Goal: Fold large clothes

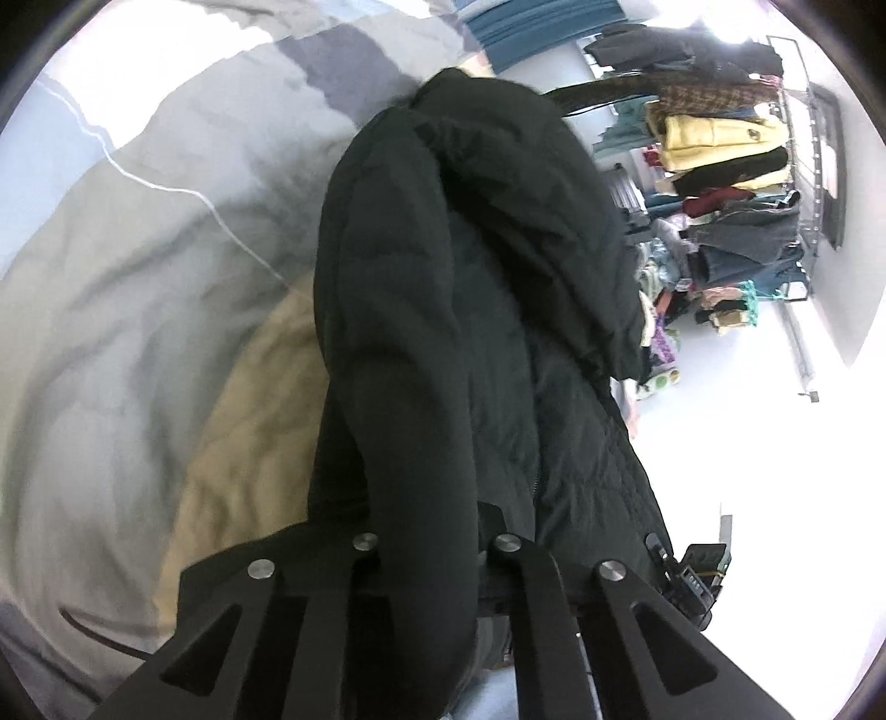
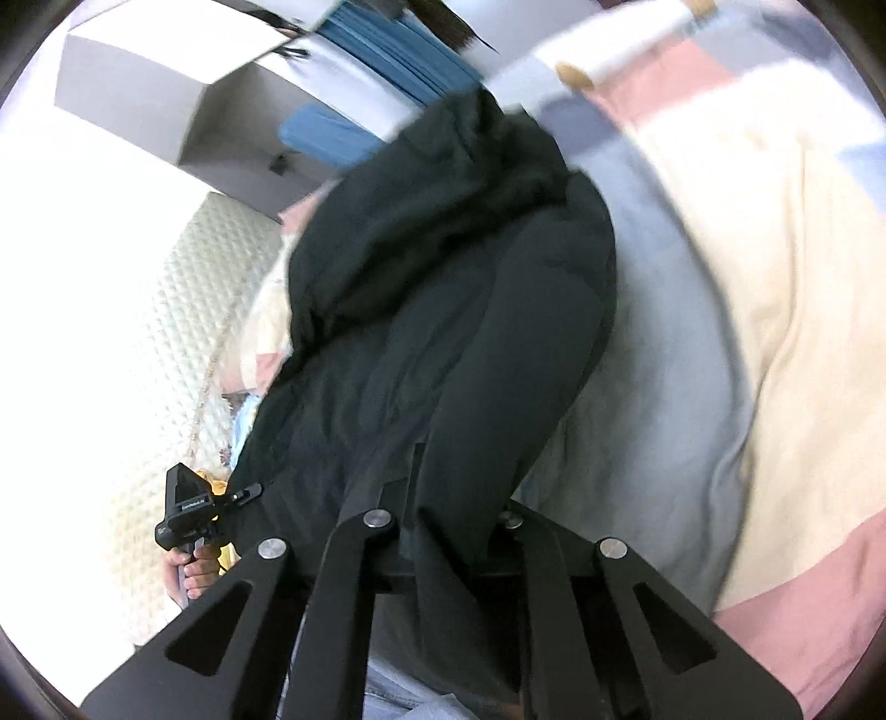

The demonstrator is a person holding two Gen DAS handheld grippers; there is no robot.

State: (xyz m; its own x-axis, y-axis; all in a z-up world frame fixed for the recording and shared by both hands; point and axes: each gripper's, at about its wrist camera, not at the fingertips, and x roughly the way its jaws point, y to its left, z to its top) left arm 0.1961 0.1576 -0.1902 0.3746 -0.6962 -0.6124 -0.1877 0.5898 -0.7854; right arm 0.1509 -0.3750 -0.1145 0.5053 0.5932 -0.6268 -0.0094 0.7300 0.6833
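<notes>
A large black padded coat with a hood (image 1: 459, 288) hangs in the air in front of both cameras; it also fills the middle of the right wrist view (image 2: 443, 310). My left gripper (image 1: 426, 531) is shut on the coat's lower edge; its fingertips are buried in the fabric. My right gripper (image 2: 443, 509) is shut on the coat in the same way. The left gripper's body and the hand holding it show at the lower left of the right wrist view (image 2: 188, 515). The right gripper shows at the lower right of the left wrist view (image 1: 692, 576).
A bed with a patchwork duvet of grey, beige and pink panels (image 1: 138, 266) (image 2: 747, 310) lies under the coat. A clothes rack with several hanging garments (image 1: 731, 166) stands at the right. A quilted white mattress side (image 2: 183, 332) and blue curtains (image 2: 398, 50) show.
</notes>
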